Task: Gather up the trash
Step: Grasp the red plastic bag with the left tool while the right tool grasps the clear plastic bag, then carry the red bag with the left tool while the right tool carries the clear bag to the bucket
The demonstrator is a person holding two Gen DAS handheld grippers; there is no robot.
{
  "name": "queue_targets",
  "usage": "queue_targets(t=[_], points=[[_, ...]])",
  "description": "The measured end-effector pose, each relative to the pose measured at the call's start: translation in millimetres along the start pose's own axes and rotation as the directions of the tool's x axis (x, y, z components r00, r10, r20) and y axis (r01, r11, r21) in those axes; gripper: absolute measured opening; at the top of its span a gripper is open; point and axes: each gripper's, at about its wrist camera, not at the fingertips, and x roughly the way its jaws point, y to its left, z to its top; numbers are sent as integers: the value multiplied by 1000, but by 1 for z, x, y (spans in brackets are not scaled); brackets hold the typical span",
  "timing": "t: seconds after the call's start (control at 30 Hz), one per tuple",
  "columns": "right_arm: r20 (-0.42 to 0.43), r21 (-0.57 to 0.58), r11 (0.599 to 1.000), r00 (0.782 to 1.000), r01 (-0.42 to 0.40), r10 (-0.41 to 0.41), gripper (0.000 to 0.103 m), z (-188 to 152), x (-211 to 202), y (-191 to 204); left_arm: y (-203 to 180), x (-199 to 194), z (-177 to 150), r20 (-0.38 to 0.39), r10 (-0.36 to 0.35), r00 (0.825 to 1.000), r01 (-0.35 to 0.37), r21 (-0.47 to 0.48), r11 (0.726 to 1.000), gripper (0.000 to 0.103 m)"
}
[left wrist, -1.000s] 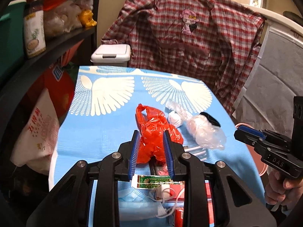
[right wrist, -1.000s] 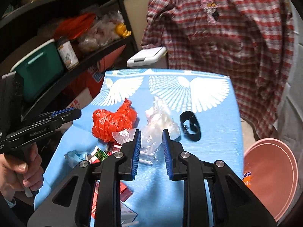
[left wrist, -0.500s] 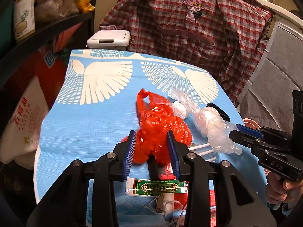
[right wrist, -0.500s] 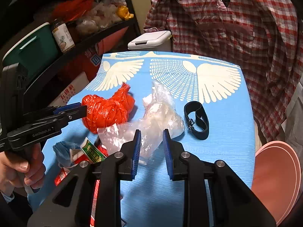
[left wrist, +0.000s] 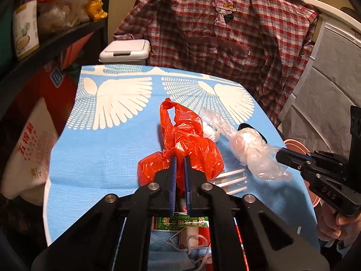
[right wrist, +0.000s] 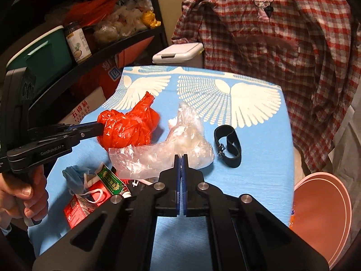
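A crumpled red plastic bag point(left wrist: 194, 144) lies mid-table on the blue winged cloth point(left wrist: 101, 149). My left gripper point(left wrist: 179, 160) is shut on the bag's near side, its jaws pinching the film. In the right wrist view the same bag point(right wrist: 128, 128) shows with the left gripper point(right wrist: 100, 128) biting into it from the left. Right of it lies a clear plastic bag point(right wrist: 162, 151) with pale wads inside. My right gripper point(right wrist: 181, 158) is shut on that bag's near edge. The left wrist view shows the clear bag point(left wrist: 252, 151) with the right gripper point(left wrist: 279, 155) at its right end.
At the near left are a blue face mask point(right wrist: 75, 174), a red carton point(right wrist: 83, 205) and a green packet point(right wrist: 111, 179). A black strap point(right wrist: 227, 145) lies right of the clear bag. A white lidded bin point(left wrist: 125, 50) stands behind the table, a pink basin point(right wrist: 320, 214) off its right edge, shelves at left.
Both grippers went from open around their bags to shut on them. The left closed on the red bag, the right on the clear bag. Both edged slightly forward.
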Motion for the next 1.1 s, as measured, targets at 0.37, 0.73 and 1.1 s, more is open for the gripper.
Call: queue_targets(t=[0.37, 0.73, 1.1], points=[[66, -4, 1000, 998, 6, -5, 1, 3, -28, 3, -4, -40, 7, 86, 24, 996, -23, -16, 1000, 6], [138, 10, 1000, 990, 24, -25, 1, 2, -71, -1, -24, -72, 3, 150, 21, 989, -17, -27, 1000, 6], [186, 28, 998, 980, 61, -65, 1, -9, -114, -12, -56, -88, -4, 175, -11, 984, 12, -4, 1000, 6]])
